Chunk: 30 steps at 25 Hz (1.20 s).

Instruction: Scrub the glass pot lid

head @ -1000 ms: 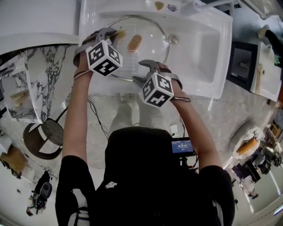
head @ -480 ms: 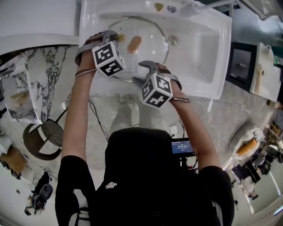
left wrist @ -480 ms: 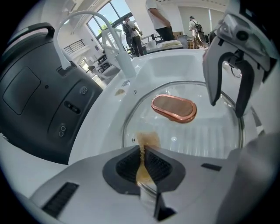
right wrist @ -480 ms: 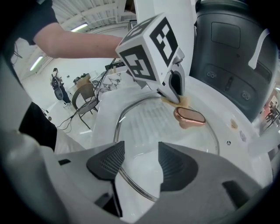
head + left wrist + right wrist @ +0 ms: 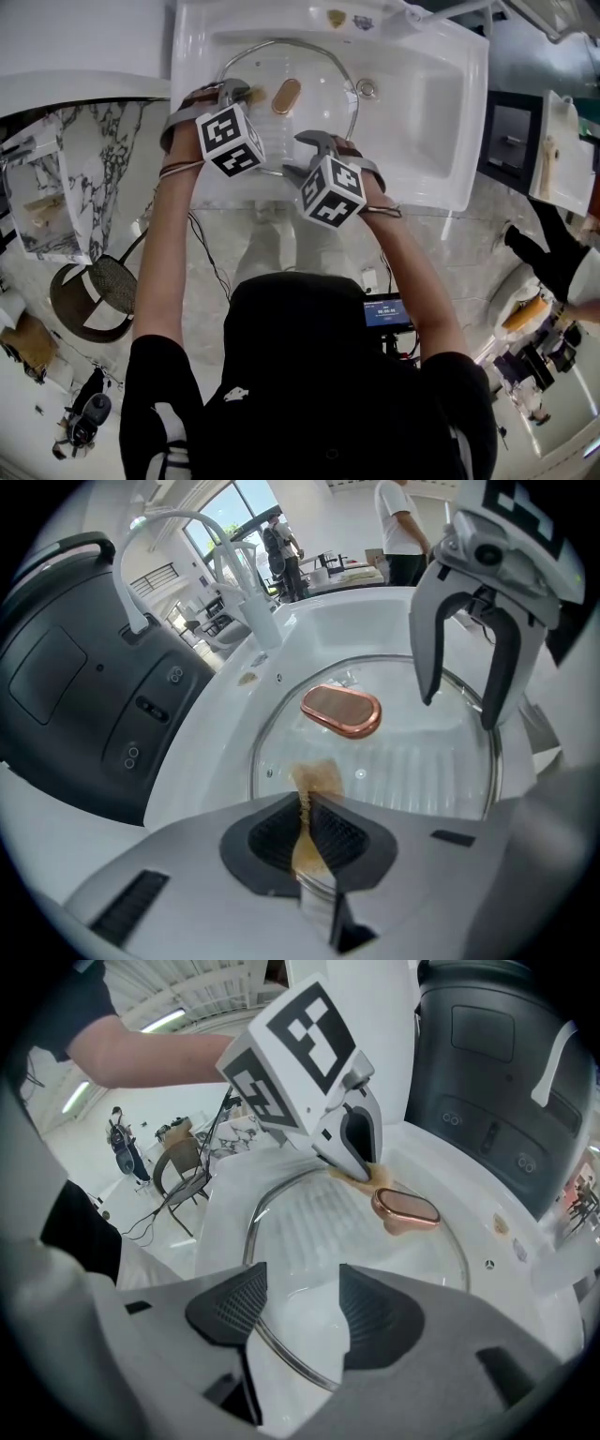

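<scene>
Lying flat in 1 white sink [image 5: 450, 112], 1 glass pot lid [image 5: 314, 80] shows its metal rim and 1 copper-coloured handle [image 5: 286, 95] at its centre. 1 drain [image 5: 367, 86] sits just beside the lid's rim.

2 grippers are over the lid, each with 1 marker cube. The left gripper [image 5: 305, 827] has its 2 jaws pressed together on 1 thin tan scrubbing pad [image 5: 314, 778], whose free end touches the glass near the handle. The right gripper [image 5: 300, 1312] has its 2 jaws spread apart. The lid's near rim runs across the gap between them, with neither pad seen to pinch it. From the head view the right gripper is at the lid's near edge and the left gripper at its left side.

Behind the sink stand 1 white tap [image 5: 159, 536] and 1 black machine [image 5: 75, 686].
</scene>
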Tool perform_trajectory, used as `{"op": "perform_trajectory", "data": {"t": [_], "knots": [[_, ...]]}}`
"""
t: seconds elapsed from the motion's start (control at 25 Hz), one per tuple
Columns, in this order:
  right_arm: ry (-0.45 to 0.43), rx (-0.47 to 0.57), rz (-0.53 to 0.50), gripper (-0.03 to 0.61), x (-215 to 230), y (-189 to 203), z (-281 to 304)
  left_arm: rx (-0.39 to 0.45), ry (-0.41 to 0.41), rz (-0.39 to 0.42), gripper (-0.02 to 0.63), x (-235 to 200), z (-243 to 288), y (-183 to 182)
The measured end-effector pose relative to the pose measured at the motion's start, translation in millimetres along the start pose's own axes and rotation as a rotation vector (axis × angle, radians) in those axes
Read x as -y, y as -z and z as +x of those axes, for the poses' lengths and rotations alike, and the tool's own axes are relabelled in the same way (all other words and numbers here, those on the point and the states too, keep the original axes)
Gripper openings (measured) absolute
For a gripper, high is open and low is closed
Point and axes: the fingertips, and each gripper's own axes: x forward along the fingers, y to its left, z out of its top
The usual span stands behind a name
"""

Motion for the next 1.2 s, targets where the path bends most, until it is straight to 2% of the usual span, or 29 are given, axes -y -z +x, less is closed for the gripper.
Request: {"op": "perform_trajectory", "data": {"t": [0.76, 1.2], "knots": [[-0.006, -0.011, -0.002, 0.229, 1, 1, 0, 0.003, -0.011, -0.013, 0.02, 56, -33, 12], [-0.006, -0.012, -0.002, 0.229, 1, 0, -1, 0.002, 0.023, -0.082, 0.02, 79, -46, 17]]}}
